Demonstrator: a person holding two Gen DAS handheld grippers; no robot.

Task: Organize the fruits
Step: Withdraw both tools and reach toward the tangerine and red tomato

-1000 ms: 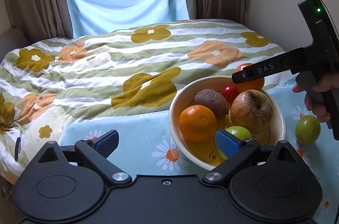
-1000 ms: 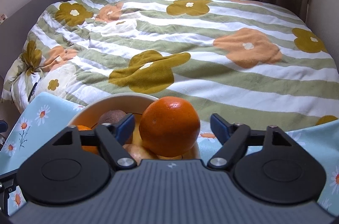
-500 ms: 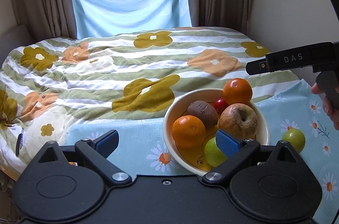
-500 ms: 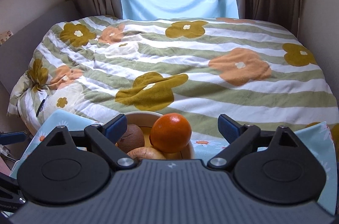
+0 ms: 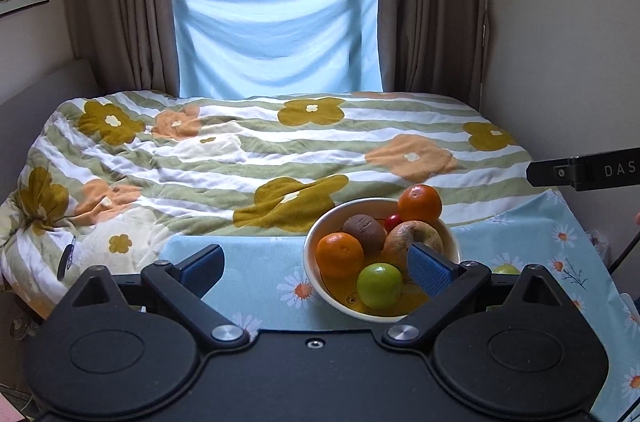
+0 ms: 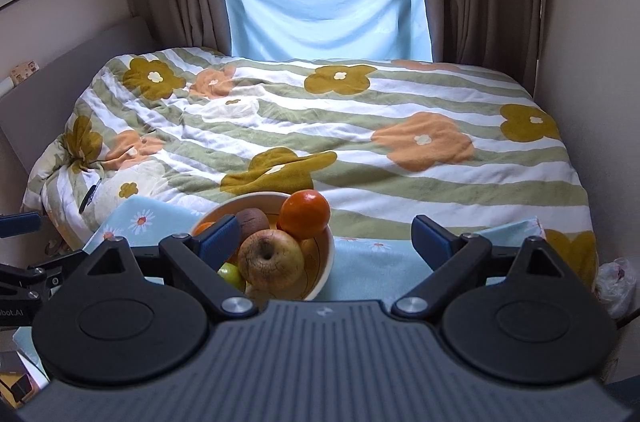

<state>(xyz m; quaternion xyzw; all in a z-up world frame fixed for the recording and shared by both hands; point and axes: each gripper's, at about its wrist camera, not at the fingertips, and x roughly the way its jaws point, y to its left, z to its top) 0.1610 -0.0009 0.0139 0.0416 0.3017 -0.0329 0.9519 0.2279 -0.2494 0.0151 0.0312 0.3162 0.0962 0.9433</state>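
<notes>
A cream bowl (image 5: 316, 264) stands on a blue daisy cloth. It holds two oranges (image 5: 340, 255) (image 5: 420, 203), a kiwi (image 5: 364, 228), a bruised apple (image 5: 400, 238), a small red fruit (image 5: 393, 221) and a green fruit (image 5: 379, 285). Another green fruit (image 5: 506, 269) lies on the cloth right of the bowl, mostly hidden. My left gripper (image 5: 316, 268) is open and empty, held back from the bowl. My right gripper (image 6: 326, 240) is open and empty, above and behind the bowl (image 6: 326, 262); its arm (image 5: 584, 170) shows at the right edge.
The table with the daisy cloth (image 5: 256, 274) stands against a bed with a flowered quilt (image 5: 280, 150). A wall (image 5: 560, 42) is close on the right. Curtains and a window are behind the bed. A plastic bag (image 6: 616, 282) lies at the far right.
Both grippers have pulled back and up from the bowl. The right gripper has let go of the orange, which now rests at the bowl's far rim.
</notes>
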